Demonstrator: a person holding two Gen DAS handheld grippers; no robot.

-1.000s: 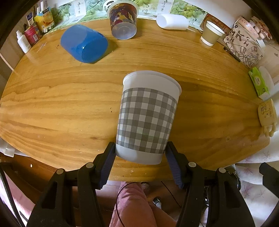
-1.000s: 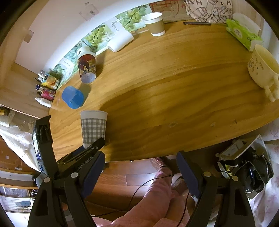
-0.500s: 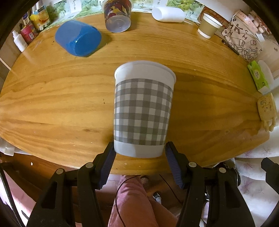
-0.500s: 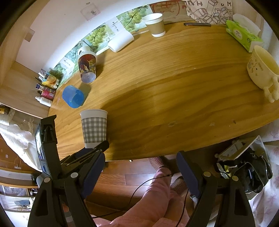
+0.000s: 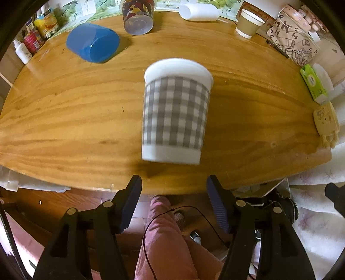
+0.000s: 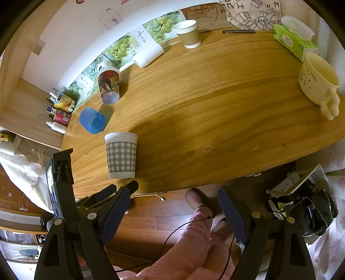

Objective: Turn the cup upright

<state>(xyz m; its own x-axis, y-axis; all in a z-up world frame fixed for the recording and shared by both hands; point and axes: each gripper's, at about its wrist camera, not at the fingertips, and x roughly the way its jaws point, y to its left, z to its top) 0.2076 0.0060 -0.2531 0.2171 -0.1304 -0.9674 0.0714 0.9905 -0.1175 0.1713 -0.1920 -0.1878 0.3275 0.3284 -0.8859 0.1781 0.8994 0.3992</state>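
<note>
A white cup with a grey checked band (image 5: 175,112) stands upright near the front edge of the wooden table (image 5: 64,107). It also shows in the right wrist view (image 6: 121,155). My left gripper (image 5: 173,193) is open and empty, just behind the cup and off the table's edge, apart from it. My right gripper (image 6: 174,206) is open and empty, below the table's front edge, to the right of the cup. The left gripper's body (image 6: 62,183) shows at the left of the right wrist view.
A blue cup (image 5: 93,43) lies on its side at the back left, next to an upside-down printed tumbler (image 5: 138,17). A white cup on its side (image 5: 199,12), a brown paper cup (image 5: 248,25), a tissue pack (image 5: 313,83) and a cream mug (image 6: 319,84) stand farther back and right.
My left gripper has let go of the checked cup and drawn back from it. The cup now stands free on the table. The right gripper has barely moved.
</note>
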